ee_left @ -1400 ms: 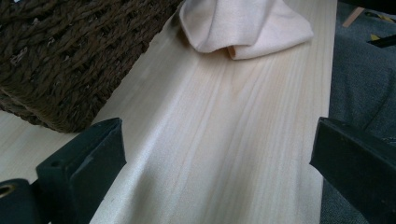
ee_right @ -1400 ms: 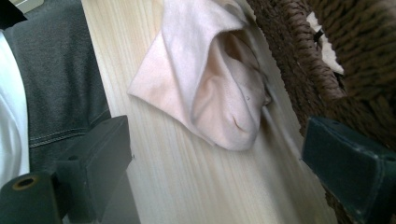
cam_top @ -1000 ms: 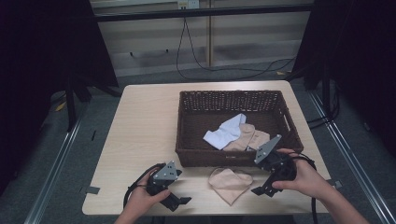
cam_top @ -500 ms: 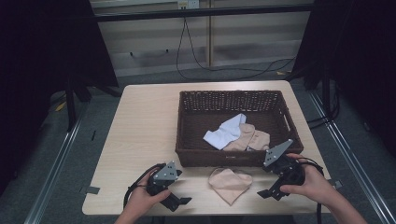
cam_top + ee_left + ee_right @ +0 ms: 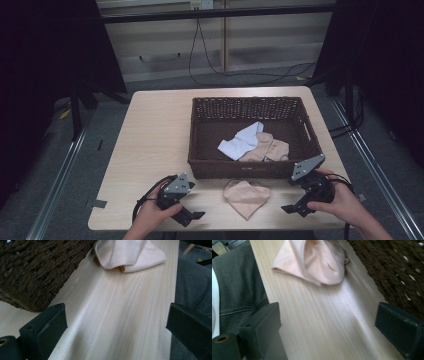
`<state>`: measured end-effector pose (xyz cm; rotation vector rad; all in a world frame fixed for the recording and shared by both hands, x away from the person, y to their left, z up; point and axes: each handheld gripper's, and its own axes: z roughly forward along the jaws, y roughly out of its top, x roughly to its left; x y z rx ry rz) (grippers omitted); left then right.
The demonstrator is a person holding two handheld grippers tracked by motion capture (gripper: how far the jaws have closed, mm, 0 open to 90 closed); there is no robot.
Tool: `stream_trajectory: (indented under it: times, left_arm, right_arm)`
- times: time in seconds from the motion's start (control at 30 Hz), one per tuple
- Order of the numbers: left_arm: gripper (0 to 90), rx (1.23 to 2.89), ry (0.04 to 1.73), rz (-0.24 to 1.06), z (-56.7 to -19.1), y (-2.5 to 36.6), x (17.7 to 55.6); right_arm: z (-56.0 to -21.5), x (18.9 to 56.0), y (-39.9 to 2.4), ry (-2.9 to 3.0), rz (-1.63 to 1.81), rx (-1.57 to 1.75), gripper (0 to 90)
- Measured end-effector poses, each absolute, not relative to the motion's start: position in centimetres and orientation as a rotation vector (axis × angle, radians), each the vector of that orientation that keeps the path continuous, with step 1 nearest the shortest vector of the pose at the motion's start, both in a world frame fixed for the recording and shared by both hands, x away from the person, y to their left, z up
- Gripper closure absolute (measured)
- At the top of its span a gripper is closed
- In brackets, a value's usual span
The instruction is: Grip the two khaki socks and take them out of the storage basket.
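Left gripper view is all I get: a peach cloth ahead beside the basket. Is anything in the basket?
Observer: Yes. The high view shows a white cloth lying partly over a peach garment inside the basket.
Operator: Where is the right gripper?
Observer: The right gripper is over the table's near edge, right of the peach cloth, not touching it.
Operator: Is it open?
Observer: Yes. In the right gripper view its jaws stand wide apart with bare table between them.
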<state>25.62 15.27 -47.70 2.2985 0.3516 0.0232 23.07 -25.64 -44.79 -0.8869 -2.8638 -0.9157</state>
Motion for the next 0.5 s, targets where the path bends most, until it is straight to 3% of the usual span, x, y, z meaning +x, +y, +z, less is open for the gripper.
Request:
stream_trajectory:
  times: [0.5]
  left_arm:
    - [2.6,2.301,0.351,0.026,-47.7,15.2,25.6]
  right_arm:
    - [-46.0,22.9,-25.9,-2.853,-0.938,-0.926,5.7]
